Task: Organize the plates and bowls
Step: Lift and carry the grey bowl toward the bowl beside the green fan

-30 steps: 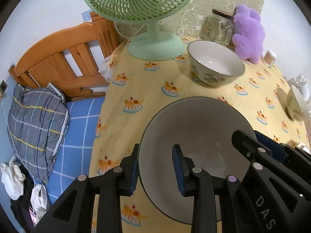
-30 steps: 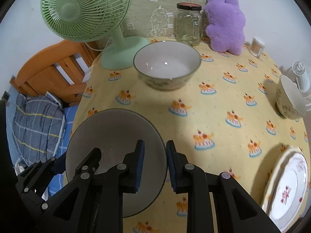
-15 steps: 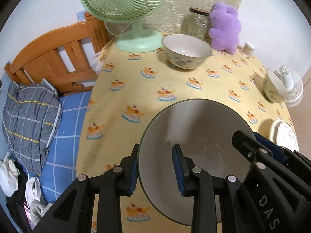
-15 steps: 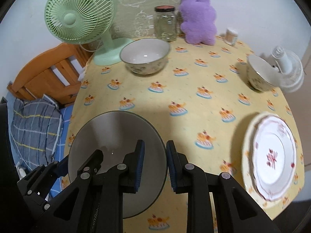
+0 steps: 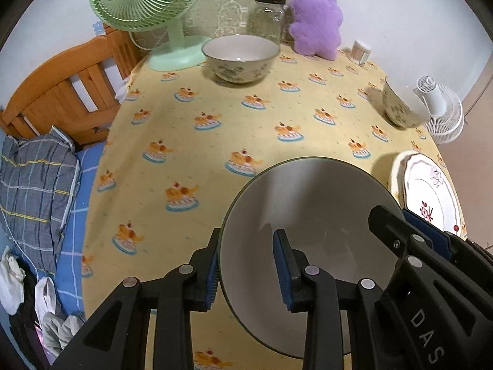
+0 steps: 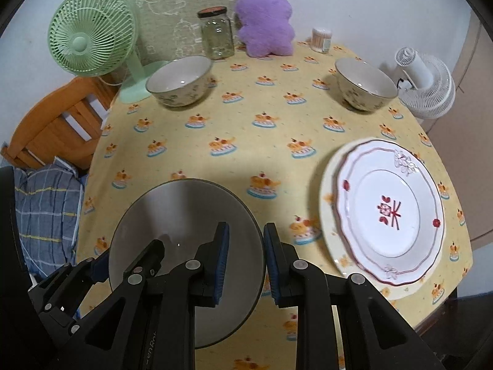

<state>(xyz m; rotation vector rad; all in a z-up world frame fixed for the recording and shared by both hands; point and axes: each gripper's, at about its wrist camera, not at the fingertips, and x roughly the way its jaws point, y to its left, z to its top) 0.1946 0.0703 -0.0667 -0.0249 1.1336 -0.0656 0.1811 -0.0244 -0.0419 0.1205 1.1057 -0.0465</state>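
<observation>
Right wrist view: we clench both tongs, left [image 5: 246,262] and right [image 6: 245,256], on the grey plate's [image 6: 185,215] rim above the tabletop [image 6: 246,141]; stacked plates [image 6: 388,215] look done, two bowls [image 6: 180,80] remain apart.

"DAS" (white) on right gripper [image 5: 409,237]

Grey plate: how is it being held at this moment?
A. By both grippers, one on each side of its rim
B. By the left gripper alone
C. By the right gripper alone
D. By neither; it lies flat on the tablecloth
A: the left gripper straddles the grey plate rim on one side, and the right gripper clamps the opposite edge.
</observation>
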